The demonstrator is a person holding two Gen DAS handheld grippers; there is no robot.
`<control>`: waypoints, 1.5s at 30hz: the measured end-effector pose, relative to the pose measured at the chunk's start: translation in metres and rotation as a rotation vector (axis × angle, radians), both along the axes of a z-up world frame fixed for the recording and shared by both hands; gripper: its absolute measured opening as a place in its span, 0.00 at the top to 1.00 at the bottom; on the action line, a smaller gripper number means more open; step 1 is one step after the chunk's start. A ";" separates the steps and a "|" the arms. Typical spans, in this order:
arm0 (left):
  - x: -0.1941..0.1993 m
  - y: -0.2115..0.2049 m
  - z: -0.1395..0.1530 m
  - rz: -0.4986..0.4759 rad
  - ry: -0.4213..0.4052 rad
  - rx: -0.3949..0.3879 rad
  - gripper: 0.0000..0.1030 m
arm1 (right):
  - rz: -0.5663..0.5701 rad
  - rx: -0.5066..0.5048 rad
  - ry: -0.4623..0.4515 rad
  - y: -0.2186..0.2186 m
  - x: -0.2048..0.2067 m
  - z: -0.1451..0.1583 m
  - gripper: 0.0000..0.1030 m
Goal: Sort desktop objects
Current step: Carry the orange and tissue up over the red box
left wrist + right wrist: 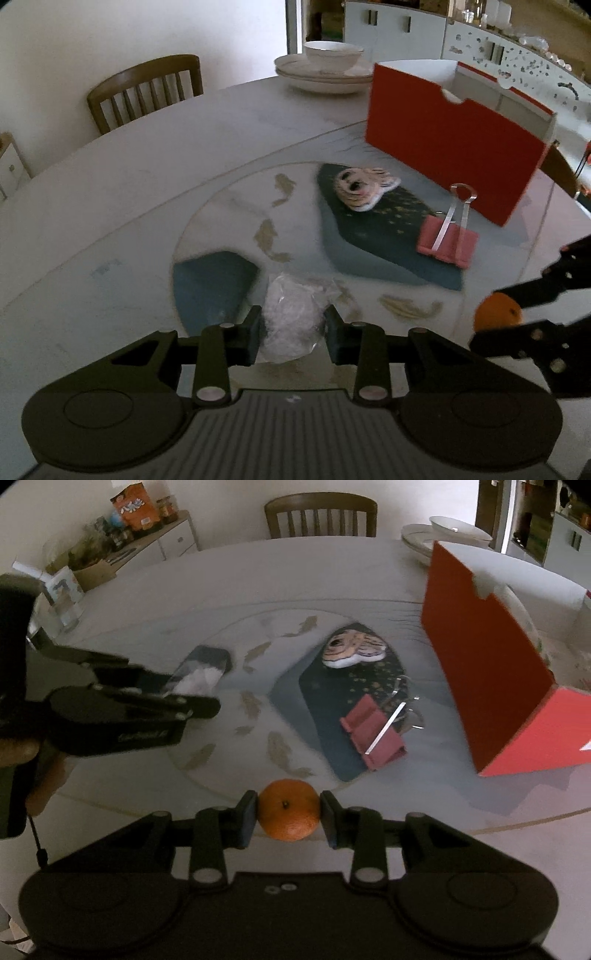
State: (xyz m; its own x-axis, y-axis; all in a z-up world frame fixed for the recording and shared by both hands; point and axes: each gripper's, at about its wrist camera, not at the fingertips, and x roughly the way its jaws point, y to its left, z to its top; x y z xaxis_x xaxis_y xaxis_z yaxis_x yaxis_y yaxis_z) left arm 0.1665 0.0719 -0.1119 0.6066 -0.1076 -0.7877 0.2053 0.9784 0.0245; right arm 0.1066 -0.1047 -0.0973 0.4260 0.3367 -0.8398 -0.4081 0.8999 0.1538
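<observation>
1. Left wrist view: the left tool [293, 334] is clenched on a crumpled clear plastic packet [291, 325], its pads pressing both sides of it, just above the glass turntable [229, 206] set in the round surface [147, 147].
2. Beyond the packet lie a pink binder clip [447, 242] with its silver handles up, and a small plush face [365, 188] — both resting on a dark printed patch of the turntable.
3. A red open-topped box [450, 147] stands behind the clip, near but apart from it; stacked white dishes [325, 70] sit at the far edge of the surface.
4. At the right edge the right tool [496, 317] grips an orange fruit [496, 314].
5. Right wrist view: the right tool [289, 814] is clamped on the orange fruit [289, 810] — stem end facing the camera, held above the turntable's near rim.
6. To the left, the left tool [192, 686] holds the packet [195, 679]; the person's hand [22, 753] shows behind it.
7. The clip [373, 734] and plush face [352, 650] lie mid-turntable, with the red box [491, 672] to their right.
</observation>
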 end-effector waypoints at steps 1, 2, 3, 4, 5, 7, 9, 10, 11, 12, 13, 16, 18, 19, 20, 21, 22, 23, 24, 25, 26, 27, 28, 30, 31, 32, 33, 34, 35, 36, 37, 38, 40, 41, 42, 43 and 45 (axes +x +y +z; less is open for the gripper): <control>-0.003 -0.003 0.001 0.001 0.003 -0.006 0.68 | -0.001 0.001 -0.001 -0.003 -0.001 0.001 0.66; -0.005 -0.006 0.002 0.001 0.005 -0.012 0.68 | -0.002 0.002 -0.002 -0.006 -0.001 0.001 0.66; -0.007 -0.009 0.002 0.001 0.006 -0.015 0.68 | -0.003 0.002 -0.005 -0.009 -0.002 0.002 0.66; -0.009 -0.012 0.003 0.001 0.006 -0.018 0.68 | -0.003 -0.001 -0.009 -0.011 -0.003 0.003 0.66; -0.011 -0.015 0.004 0.002 0.008 -0.022 0.68 | -0.003 -0.002 -0.014 -0.013 -0.004 0.004 0.66; -0.014 -0.020 0.006 0.011 0.014 -0.035 0.68 | -0.003 0.004 -0.018 -0.019 -0.005 0.006 0.66; -0.017 -0.027 0.010 0.018 0.020 -0.049 0.68 | -0.004 0.010 -0.025 -0.024 -0.005 0.009 0.66; -0.018 -0.030 0.012 0.023 0.024 -0.054 0.68 | -0.002 0.011 -0.029 -0.027 -0.005 0.010 0.66; -0.019 -0.033 0.014 0.029 0.027 -0.059 0.68 | 0.000 0.012 -0.032 -0.029 -0.006 0.012 0.66; -0.020 -0.037 0.016 0.033 0.030 -0.063 0.68 | 0.002 0.012 -0.038 -0.032 -0.006 0.015 0.66; -0.021 -0.041 0.019 0.034 0.030 -0.066 0.68 | 0.005 0.012 -0.044 -0.034 -0.007 0.017 0.66; -0.025 -0.056 0.027 0.024 0.020 -0.069 0.68 | 0.007 0.021 -0.063 -0.043 -0.005 0.024 0.66; -0.026 -0.067 0.033 0.016 0.013 -0.065 0.68 | 0.001 0.034 -0.066 -0.051 -0.004 0.028 0.66; -0.026 -0.072 0.035 0.014 0.013 -0.068 0.68 | -0.001 0.040 -0.069 -0.056 -0.003 0.031 0.66; -0.027 -0.077 0.039 0.013 0.013 -0.070 0.68 | -0.001 0.045 -0.072 -0.059 -0.002 0.034 0.66; -0.026 -0.082 0.041 0.012 0.013 -0.068 0.68 | 0.001 0.048 -0.076 -0.063 -0.002 0.036 0.66; -0.026 -0.087 0.044 0.011 0.011 -0.065 0.68 | 0.001 0.053 -0.080 -0.067 -0.001 0.039 0.66; -0.026 -0.092 0.047 0.008 0.008 -0.066 0.68 | 0.000 0.059 -0.083 -0.072 -0.001 0.042 0.66; -0.026 -0.096 0.050 0.008 0.008 -0.070 0.68 | -0.003 0.067 -0.084 -0.077 0.000 0.045 0.66; -0.025 -0.100 0.052 0.008 0.007 -0.073 0.68 | -0.006 0.073 -0.085 -0.081 0.001 0.048 0.66; -0.024 -0.104 0.055 0.008 0.006 -0.076 0.68 | -0.007 0.077 -0.087 -0.085 0.002 0.051 0.66; -0.023 -0.108 0.057 0.007 0.004 -0.076 0.68 | -0.006 0.080 -0.092 -0.090 0.002 0.053 0.66; -0.023 -0.112 0.059 0.007 0.003 -0.078 0.68 | -0.005 0.082 -0.097 -0.094 0.003 0.056 0.66; -0.020 -0.120 0.064 0.004 0.000 -0.086 0.68 | -0.005 0.089 -0.104 -0.103 0.005 0.061 0.66; -0.019 -0.124 0.066 0.003 -0.003 -0.087 0.68 | -0.005 0.092 -0.108 -0.107 0.006 0.063 0.66; -0.018 -0.128 0.068 0.000 -0.006 -0.090 0.68 | -0.005 0.094 -0.113 -0.112 0.008 0.066 0.66; -0.016 -0.133 0.071 -0.004 -0.010 -0.095 0.68 | -0.006 0.097 -0.117 -0.117 0.010 0.068 0.66; -0.015 -0.137 0.073 -0.010 -0.015 -0.098 0.68 | -0.009 0.101 -0.120 -0.122 0.011 0.070 0.66; -0.013 -0.141 0.076 -0.015 -0.020 -0.098 0.68 | -0.012 0.106 -0.124 -0.126 0.012 0.073 0.66; -0.011 -0.146 0.079 -0.020 -0.025 -0.098 0.68 | -0.015 0.110 -0.130 -0.132 0.015 0.075 0.66; -0.009 -0.150 0.082 -0.024 -0.030 -0.100 0.68 | -0.018 0.113 -0.135 -0.137 0.016 0.077 0.66; -0.007 -0.154 0.084 -0.030 -0.035 -0.102 0.68 | -0.021 0.115 -0.141 -0.142 0.018 0.079 0.66; -0.003 -0.163 0.087 -0.040 -0.045 -0.099 0.68 | -0.034 0.116 -0.148 -0.153 0.023 0.081 0.66; -0.001 -0.167 0.089 -0.046 -0.050 -0.097 0.68 | -0.039 0.116 -0.151 -0.158 0.025 0.082 0.66; 0.001 -0.171 0.090 -0.050 -0.053 -0.097 0.68 | -0.044 0.117 -0.154 -0.163 0.028 0.083 0.66; 0.004 -0.175 0.091 -0.054 -0.055 -0.097 0.68 | -0.049 0.119 -0.157 -0.168 0.031 0.084 0.66; 0.009 -0.184 0.093 -0.061 -0.060 -0.092 0.68 | -0.061 0.119 -0.165 -0.178 0.037 0.086 0.66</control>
State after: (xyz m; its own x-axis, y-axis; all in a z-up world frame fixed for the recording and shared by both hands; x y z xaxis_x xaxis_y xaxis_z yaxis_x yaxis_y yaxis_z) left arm 0.1758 -0.1118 -0.0189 0.6427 -0.2161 -0.7350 0.2652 0.9628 -0.0512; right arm 0.1438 -0.2827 -0.0113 0.5768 0.3992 -0.7127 -0.3822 0.9030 0.1963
